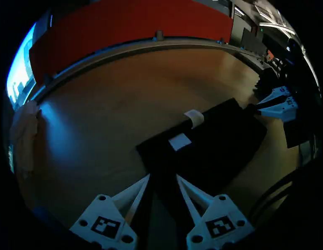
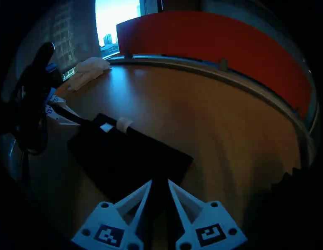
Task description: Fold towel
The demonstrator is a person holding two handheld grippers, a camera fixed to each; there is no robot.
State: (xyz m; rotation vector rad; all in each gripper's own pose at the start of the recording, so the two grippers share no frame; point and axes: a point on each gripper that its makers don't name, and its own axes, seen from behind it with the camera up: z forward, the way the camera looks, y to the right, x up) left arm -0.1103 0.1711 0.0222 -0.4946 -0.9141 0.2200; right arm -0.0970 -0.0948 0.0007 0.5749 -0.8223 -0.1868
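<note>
Dark towel (image 1: 211,141), soft flat rectangle with white tag (image 1: 179,141), lies on smooth wooden table (image 1: 119,91). Angular white left gripper (image 1: 163,179) pinches one corner through narrow gap. At opposite end, right gripper (image 2: 160,183) clamps cloth, fingers almost together. Crumpled pale cloth (image 1: 23,129) at table edge.

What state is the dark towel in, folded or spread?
The towel lies flat on the table as a rectangle, its ends in the left gripper and right gripper; whether doubled, cannot tell.
</note>
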